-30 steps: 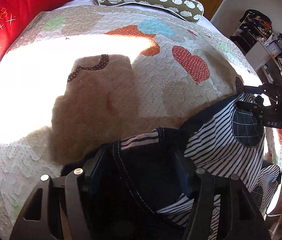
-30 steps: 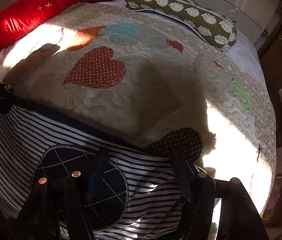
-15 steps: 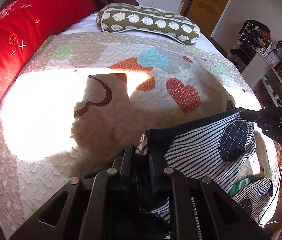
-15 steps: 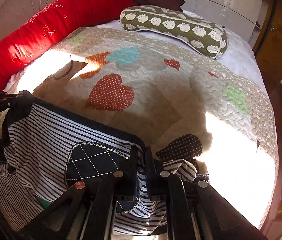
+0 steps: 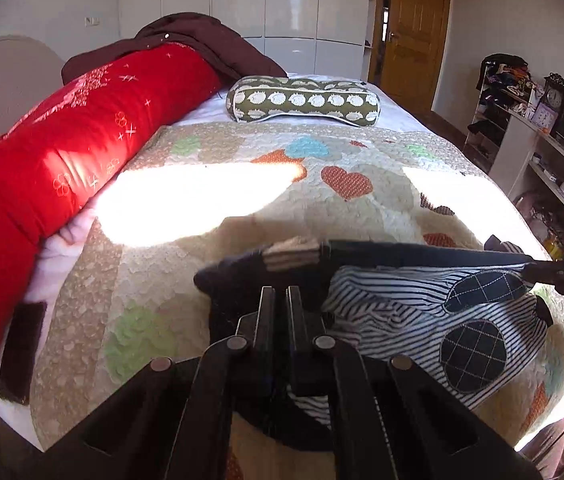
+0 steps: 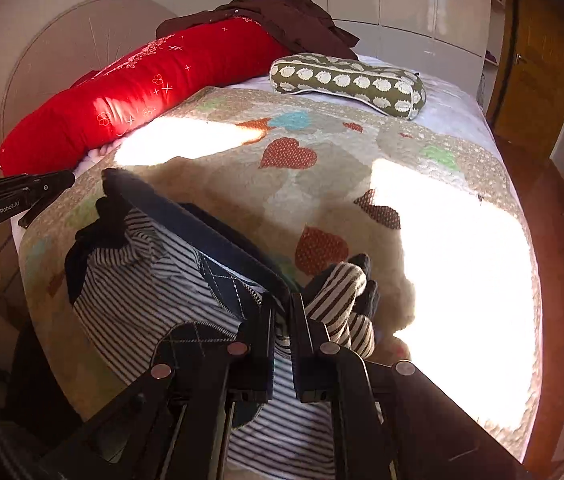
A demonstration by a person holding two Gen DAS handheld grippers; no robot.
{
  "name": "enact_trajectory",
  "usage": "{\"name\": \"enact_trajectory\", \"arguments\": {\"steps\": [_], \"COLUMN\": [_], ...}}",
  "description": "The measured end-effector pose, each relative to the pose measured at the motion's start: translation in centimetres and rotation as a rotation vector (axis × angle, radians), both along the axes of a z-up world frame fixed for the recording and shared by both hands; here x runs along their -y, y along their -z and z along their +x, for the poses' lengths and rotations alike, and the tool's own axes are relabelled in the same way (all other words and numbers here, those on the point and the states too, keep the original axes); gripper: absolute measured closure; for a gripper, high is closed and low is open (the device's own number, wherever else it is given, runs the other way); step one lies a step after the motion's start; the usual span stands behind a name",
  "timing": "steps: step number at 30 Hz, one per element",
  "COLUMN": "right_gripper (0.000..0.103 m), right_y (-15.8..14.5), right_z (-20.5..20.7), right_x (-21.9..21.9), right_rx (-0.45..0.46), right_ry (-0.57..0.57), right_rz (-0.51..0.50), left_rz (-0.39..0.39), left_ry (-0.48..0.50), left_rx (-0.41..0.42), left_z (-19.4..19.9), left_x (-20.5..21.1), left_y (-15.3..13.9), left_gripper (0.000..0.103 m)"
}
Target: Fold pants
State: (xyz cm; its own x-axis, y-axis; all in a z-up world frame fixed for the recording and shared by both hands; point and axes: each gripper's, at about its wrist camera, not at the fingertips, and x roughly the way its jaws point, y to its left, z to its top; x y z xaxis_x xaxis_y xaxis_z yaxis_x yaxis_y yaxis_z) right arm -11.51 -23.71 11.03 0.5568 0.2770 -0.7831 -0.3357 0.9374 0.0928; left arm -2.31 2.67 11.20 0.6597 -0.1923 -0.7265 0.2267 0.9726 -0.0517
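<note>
The pants (image 5: 414, 304) are navy-and-white striped with dark quilted patches and a navy waistband. They hang stretched between both grippers above the near end of the bed. My left gripper (image 5: 281, 294) is shut on the waistband's left end. My right gripper (image 6: 284, 304) is shut on the waistband's right end; it also shows at the right edge of the left wrist view (image 5: 562, 276). The left gripper shows at the left of the right wrist view (image 6: 50, 186). The pant legs (image 6: 154, 312) droop below the waistband.
The bed carries a heart-patterned quilt (image 5: 242, 184) with bright sun patches. A red bolster (image 5: 74, 152) lies along the left, a green patterned pillow (image 5: 306, 100) at the far end, a brown garment (image 5: 202, 44) behind. Shelves (image 5: 538, 148) stand right. A dark flat object (image 5: 22, 352) lies at the bed's left edge.
Both grippers closed on the waistband and lifted it up off the quilt. The views rose and pulled back, and the waistband is now stretched taut between them.
</note>
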Motion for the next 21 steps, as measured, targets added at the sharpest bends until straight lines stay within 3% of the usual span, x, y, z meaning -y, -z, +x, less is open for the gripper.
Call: {"name": "enact_trajectory", "arguments": {"steps": [5, 10, 11, 12, 14, 16, 21], "right_gripper": [0.096, 0.096, 0.096, 0.096, 0.096, 0.096, 0.096], "right_y": [4.1, 6.7, 6.9, 6.9, 7.2, 7.6, 8.4], "right_z": [-3.0, -5.0, -5.0, -5.0, -4.9, -4.7, -4.4], "right_x": [0.5, 0.5, 0.6, 0.9, 1.8, 2.7, 3.9], "right_rx": [-0.096, -0.125, -0.12, -0.114, -0.117, -0.127, -0.131], "right_ry": [0.046, 0.065, 0.07, 0.073, 0.096, 0.125, 0.153], "right_rz": [0.083, 0.063, 0.064, 0.067, 0.085, 0.116, 0.148], "left_rz": [-0.062, -0.252, -0.3, -0.351, -0.422, -0.443, -0.35], "left_ry": [-0.061, -0.082, -0.082, -0.08, -0.088, -0.105, -0.205], "left_rx": [-0.157, -0.214, -0.22, -0.221, -0.218, -0.232, -0.342], "left_z": [-2.7, -2.4, -1.8, -1.2, 0.2, 2.1, 6.8], "left_x": [-2.0, -4.0, -4.1, -4.1, -3.5, -2.4, 0.4], "left_y": [5.3, 4.8, 4.3, 3.7, 2.7, 2.0, 2.8], "left_gripper": [0.098, 0.095, 0.086, 0.067, 0.042, 0.039, 0.033]}}
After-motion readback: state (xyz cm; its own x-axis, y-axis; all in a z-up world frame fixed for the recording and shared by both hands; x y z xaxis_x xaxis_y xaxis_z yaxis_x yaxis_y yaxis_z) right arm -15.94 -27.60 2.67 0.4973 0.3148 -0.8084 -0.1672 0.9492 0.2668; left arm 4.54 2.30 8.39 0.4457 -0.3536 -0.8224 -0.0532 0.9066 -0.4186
